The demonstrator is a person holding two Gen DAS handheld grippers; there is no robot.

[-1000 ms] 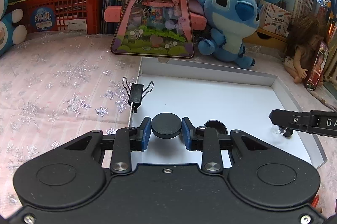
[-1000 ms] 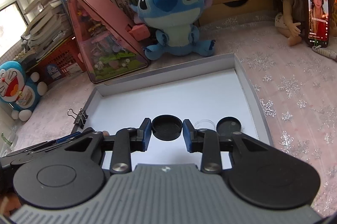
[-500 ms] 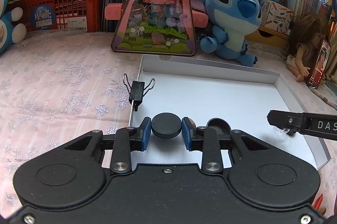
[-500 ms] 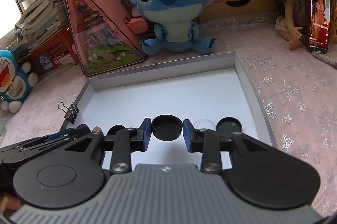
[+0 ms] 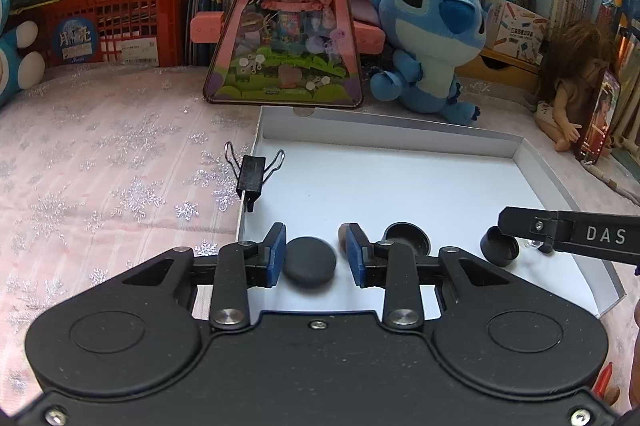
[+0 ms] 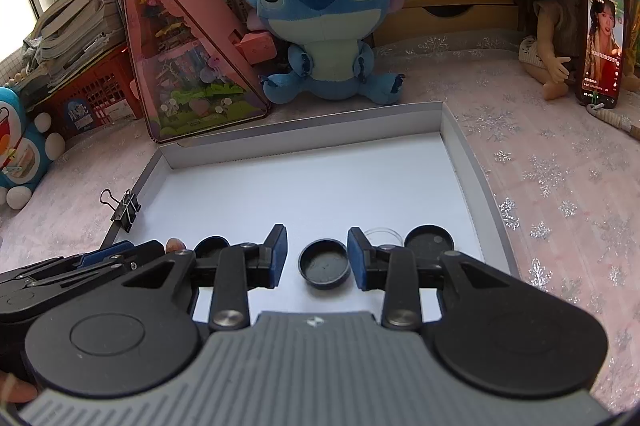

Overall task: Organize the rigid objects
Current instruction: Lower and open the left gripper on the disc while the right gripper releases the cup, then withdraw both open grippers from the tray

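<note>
A white shallow box lid point(image 5: 400, 181) lies on the pink cloth; it also shows in the right wrist view point(image 6: 320, 181). My left gripper point(image 5: 316, 256) is open, and a flat black round cap point(image 5: 309, 261) lies loose between its blue pads. My right gripper point(image 6: 317, 256) is open around a black cap point(image 6: 325, 262) lying hollow side up, with a gap on each side. That cap also shows in the left wrist view point(image 5: 499, 246) by the right gripper's finger. Another black cap point(image 5: 407, 241) lies in the box. A further cap point(image 6: 428, 241) and a clear lid point(image 6: 384, 236) lie right of my right gripper.
A black binder clip point(image 5: 252, 175) is clipped on the box's left rim. A pink triangular toy house point(image 5: 286, 25), a blue Stitch plush point(image 5: 432, 37), a doll point(image 5: 568, 93) with a phone point(image 6: 602, 41) and a red crate point(image 5: 108, 29) stand behind the box.
Both grippers have opened: the left let go of its flat black cap and the right let go of its hollow cap. Both caps now lie loose in the box.
</note>
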